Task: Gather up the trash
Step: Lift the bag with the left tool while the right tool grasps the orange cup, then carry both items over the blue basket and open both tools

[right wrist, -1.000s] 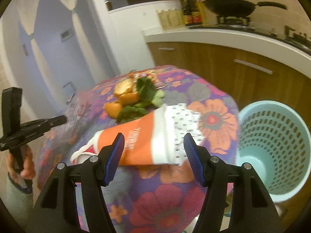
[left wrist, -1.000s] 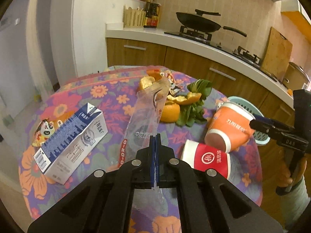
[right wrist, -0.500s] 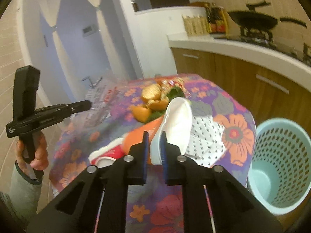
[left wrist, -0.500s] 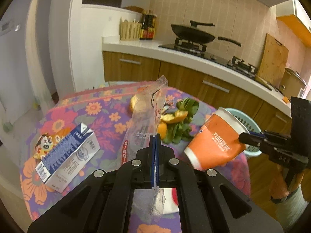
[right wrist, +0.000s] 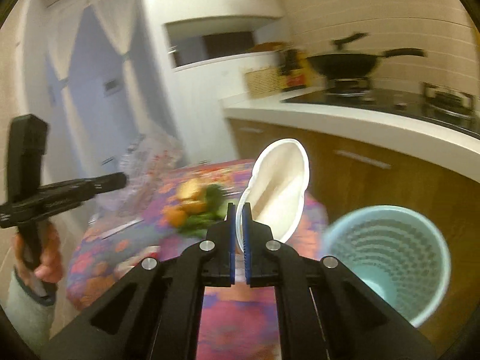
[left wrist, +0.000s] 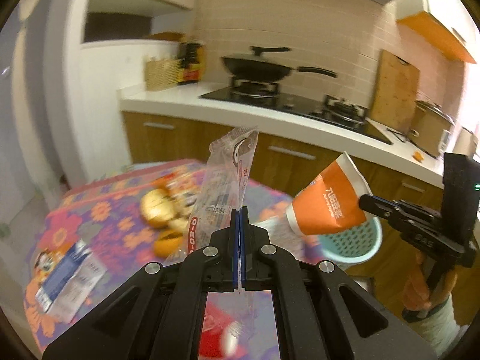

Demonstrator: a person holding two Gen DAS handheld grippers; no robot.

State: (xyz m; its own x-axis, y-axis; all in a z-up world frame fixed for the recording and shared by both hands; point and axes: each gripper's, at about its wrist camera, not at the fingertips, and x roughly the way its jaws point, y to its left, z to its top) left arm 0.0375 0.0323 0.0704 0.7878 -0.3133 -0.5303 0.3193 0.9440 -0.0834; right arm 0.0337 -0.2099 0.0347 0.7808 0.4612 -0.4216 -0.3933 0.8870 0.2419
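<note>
My left gripper (left wrist: 239, 210) is shut on a clear plastic wrapper (left wrist: 225, 186) with red print, held upright above the flowered table (left wrist: 90, 210). My right gripper (right wrist: 239, 207) is shut on the rim of an orange paper cup (right wrist: 279, 189), whose white inside faces the camera; the cup also shows in the left wrist view (left wrist: 327, 204), lifted above the pale blue perforated bin (right wrist: 390, 258). Orange peels and greens (right wrist: 195, 207) lie on the table. A blue milk carton (left wrist: 69, 279) lies at the table's left. A red cup (left wrist: 216, 327) lies below my left gripper.
The bin (left wrist: 351, 240) stands on the floor right of the table, before wooden cabinets (right wrist: 375, 180). The counter behind holds a stove with a black wok (left wrist: 258, 69), a basket and bottles. A cutting board (left wrist: 393, 87) leans on the wall.
My right gripper closed on the orange cup's rim and lifted it off the table toward the bin. My left gripper raised the wrapper higher. Both views are motion blurred.
</note>
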